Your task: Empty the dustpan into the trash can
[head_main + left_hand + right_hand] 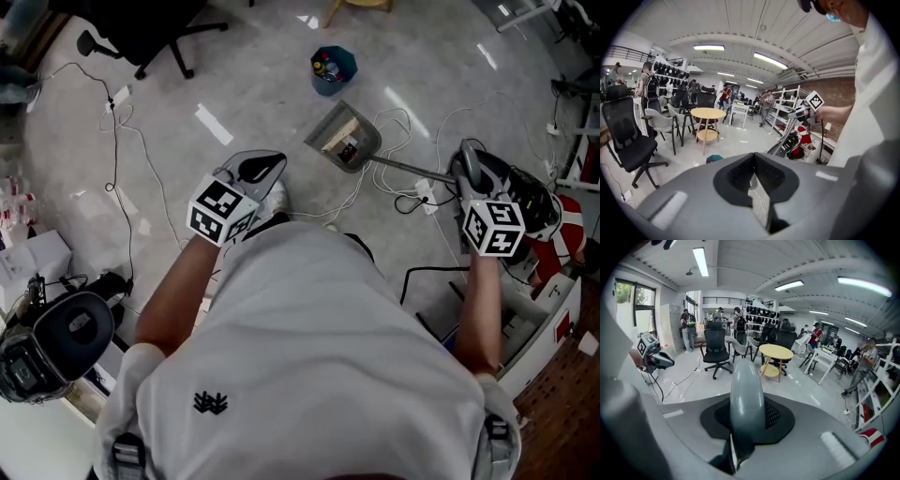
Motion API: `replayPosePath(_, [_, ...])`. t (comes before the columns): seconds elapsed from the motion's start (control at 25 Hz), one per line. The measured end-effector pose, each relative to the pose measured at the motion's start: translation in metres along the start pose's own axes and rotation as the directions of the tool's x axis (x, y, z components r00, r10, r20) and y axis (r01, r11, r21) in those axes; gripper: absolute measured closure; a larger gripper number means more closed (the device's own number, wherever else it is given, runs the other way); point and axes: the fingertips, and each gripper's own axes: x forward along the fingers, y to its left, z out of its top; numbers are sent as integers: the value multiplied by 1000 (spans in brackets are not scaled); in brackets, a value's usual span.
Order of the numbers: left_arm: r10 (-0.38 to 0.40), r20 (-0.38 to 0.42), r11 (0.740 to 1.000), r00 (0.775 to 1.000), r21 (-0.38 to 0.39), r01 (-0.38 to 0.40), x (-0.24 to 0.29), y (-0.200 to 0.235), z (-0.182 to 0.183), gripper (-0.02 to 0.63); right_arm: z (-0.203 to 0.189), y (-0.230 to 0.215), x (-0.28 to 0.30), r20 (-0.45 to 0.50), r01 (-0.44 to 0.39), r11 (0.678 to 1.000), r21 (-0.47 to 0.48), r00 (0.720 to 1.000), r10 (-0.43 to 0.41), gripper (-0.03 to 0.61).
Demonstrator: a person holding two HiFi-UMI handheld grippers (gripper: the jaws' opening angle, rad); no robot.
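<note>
Grey dustpan handle [746, 397] sits clamped in the right hand-held gripper [465, 170].

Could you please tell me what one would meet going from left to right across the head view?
Black rounded device → left tongs, shut and empty → grey metal dustpan → its long handle → right tongs, shut on that handle.

The grey dustpan [343, 139] holds scraps, its long handle clamped in the right gripper [466, 169]. The small blue trash can [334, 70] stands upright just beyond it.
</note>
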Motion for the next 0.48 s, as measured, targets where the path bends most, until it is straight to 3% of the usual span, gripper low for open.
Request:
replayPosePath(0.24, [-61,-8,998,998,30,62,4,42,7,558,32,-21,37,-12,51,997,52,999,-50,520])
replayPosePath(0.48, [-38,-8,999,999,18,38,16,66,16,558,68,-56,72,-1,51,996,69,999,-51,520])
